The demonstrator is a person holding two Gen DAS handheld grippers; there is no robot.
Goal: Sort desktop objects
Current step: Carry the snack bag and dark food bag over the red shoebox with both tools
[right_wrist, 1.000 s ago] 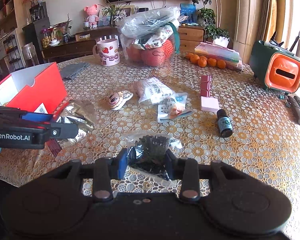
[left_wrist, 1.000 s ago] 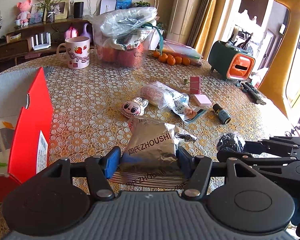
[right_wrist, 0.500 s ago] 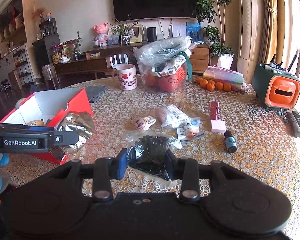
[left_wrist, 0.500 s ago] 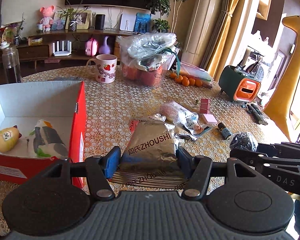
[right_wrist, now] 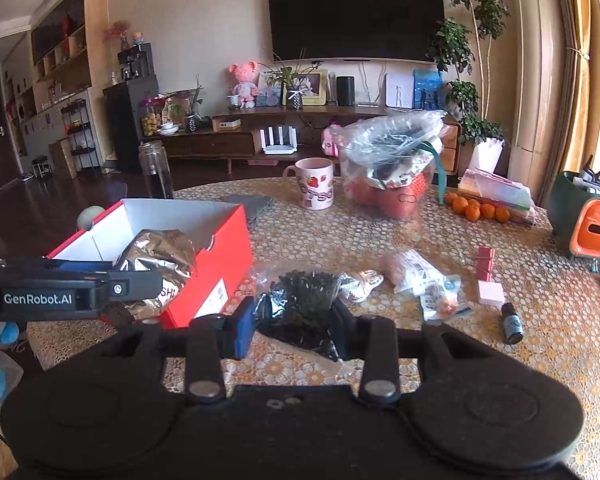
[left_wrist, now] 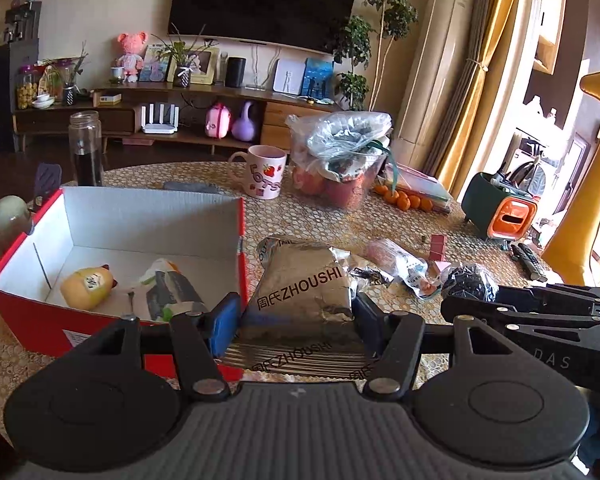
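- Left gripper (left_wrist: 294, 320): clamping a silver foil packet (left_wrist: 306, 288) by its near end, blue pads pressing on both side edges; packet's long axis is running straight ahead, along the fingers.
- Right gripper (right_wrist: 294, 320): jaws narrow, pinching a clear bag of dark dried leaves (right_wrist: 304, 300); bag is hanging forward between the pads, clear of the tabletop.
- Red box (left_wrist: 242, 256): sitting open on the table to the left of both loads, white inside, with a yellow figurine (left_wrist: 86, 288) and a white-green packet (left_wrist: 172, 288) lying on its floor.
- Deciding relation: the foil packet is hanging just beside the box's right wall, the opening lying to its left; the left hand is judged the nearer, needing a short leftward carry over the rim, while the right is standing further off on the box's right.
- Table (right_wrist: 340, 236): still bearing a printed plastic packet (right_wrist: 414, 270), a pink block (right_wrist: 490, 293) and a small dark bottle (right_wrist: 512, 323), unsorted.
- Far edge: strawberry mug (right_wrist: 314, 184), bagged fruit (right_wrist: 392, 168), oranges (right_wrist: 478, 208).
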